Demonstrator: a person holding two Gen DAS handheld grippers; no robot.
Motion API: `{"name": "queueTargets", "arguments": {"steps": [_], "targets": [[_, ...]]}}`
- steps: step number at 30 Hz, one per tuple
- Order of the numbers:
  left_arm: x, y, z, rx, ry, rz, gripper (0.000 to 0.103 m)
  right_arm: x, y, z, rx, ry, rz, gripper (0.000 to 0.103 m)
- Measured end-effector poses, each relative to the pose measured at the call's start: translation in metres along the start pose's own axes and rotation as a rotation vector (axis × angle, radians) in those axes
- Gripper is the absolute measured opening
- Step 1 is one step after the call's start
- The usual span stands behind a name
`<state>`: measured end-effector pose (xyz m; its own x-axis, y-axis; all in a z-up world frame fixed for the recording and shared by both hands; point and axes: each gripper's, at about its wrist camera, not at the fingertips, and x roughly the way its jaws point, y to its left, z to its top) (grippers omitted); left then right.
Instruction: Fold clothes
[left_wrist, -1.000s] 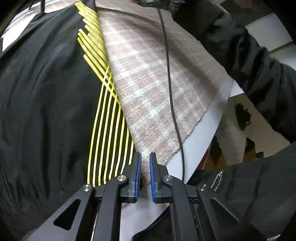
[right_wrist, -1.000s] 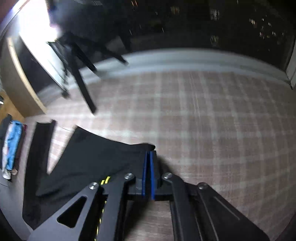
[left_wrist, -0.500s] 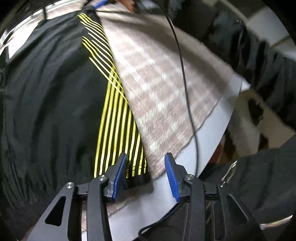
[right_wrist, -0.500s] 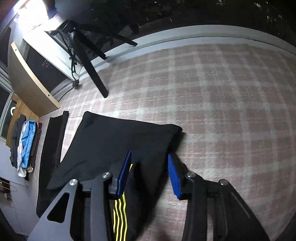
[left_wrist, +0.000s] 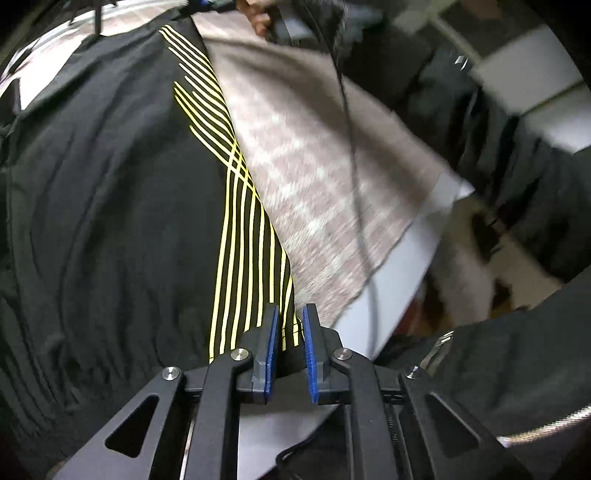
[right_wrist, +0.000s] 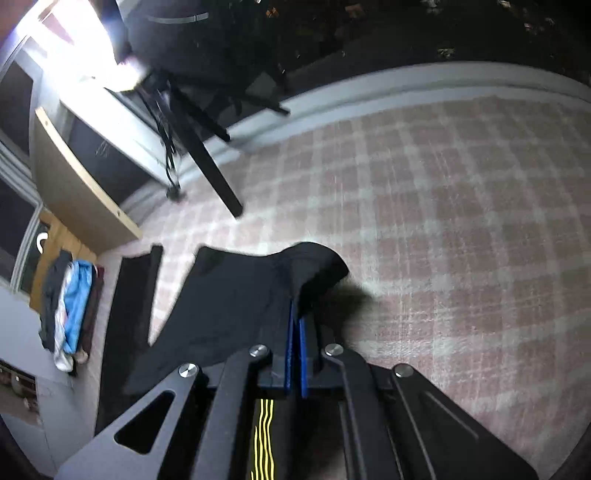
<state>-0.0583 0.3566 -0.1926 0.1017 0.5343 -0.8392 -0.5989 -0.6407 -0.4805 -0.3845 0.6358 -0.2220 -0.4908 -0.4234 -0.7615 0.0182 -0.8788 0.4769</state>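
Note:
A black garment with yellow stripes lies spread on a pink plaid cloth. In the left wrist view my left gripper is shut on the garment's striped hem corner at the near table edge. In the right wrist view my right gripper pinches another corner of the same black garment. That corner is raised off the plaid cloth in a small peak. A bit of yellow stripe shows under the right gripper's body.
A black cable crosses the plaid cloth, and a person's dark sleeve reaches over it. The white table edge is close on the right. A tripod leg, a black cloth strip and a clothes pile are at the left.
Half a second ago both grippers stood open over the garment's edge. Both have since shut on the black cloth, and the right one has raised its corner.

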Motion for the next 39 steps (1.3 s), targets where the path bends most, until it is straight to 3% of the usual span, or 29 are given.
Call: {"name": "queueTargets", "arguments": {"steps": [6, 11, 13, 17, 22, 24, 27, 28, 29, 33, 36, 39], "targets": [[-0.055, 0.032, -0.016, -0.064, -0.129, -0.093, 0.011, -0.032, 0.049, 0.004, -0.006, -0.094, -0.014, 0.003], [-0.100, 0.083, -0.049, -0.109, -0.213, -0.130, 0.010, -0.038, 0.135, 0.008, -0.100, -0.146, -0.063, 0.003], [-0.112, 0.105, -0.064, -0.143, -0.248, -0.156, 0.000, -0.036, 0.175, 0.009, -0.149, -0.162, -0.084, 0.003], [-0.132, 0.153, -0.095, -0.201, -0.287, -0.179, 0.000, 0.003, 0.269, 0.015, -0.243, -0.140, -0.123, 0.003], [-0.123, 0.170, -0.089, -0.201, -0.269, -0.202, 0.000, 0.072, 0.348, 0.022, -0.270, -0.076, -0.100, 0.003], [-0.120, 0.177, -0.087, -0.201, -0.262, -0.212, 0.000, 0.105, 0.374, 0.024, -0.297, -0.035, -0.131, 0.003], [-0.115, 0.187, -0.084, -0.201, -0.251, -0.226, 0.009, 0.141, 0.390, 0.021, -0.327, 0.026, -0.197, 0.003], [-0.113, 0.190, -0.083, -0.200, -0.247, -0.231, 0.024, 0.148, 0.391, 0.019, -0.324, 0.042, -0.205, 0.003], [-0.111, 0.194, -0.082, -0.200, -0.244, -0.236, 0.032, 0.153, 0.389, 0.016, -0.325, 0.057, -0.223, 0.003], [-0.104, 0.204, -0.077, -0.193, -0.227, -0.253, 0.032, 0.148, 0.387, 0.011, -0.334, 0.076, -0.257, 0.003], [-0.090, 0.191, -0.064, -0.164, -0.200, -0.247, 0.035, 0.131, 0.377, 0.011, -0.339, 0.077, -0.266, 0.003], [-0.071, 0.188, -0.049, -0.205, -0.172, -0.262, 0.035, 0.113, 0.364, 0.014, -0.336, 0.080, -0.263, 0.003]]}}
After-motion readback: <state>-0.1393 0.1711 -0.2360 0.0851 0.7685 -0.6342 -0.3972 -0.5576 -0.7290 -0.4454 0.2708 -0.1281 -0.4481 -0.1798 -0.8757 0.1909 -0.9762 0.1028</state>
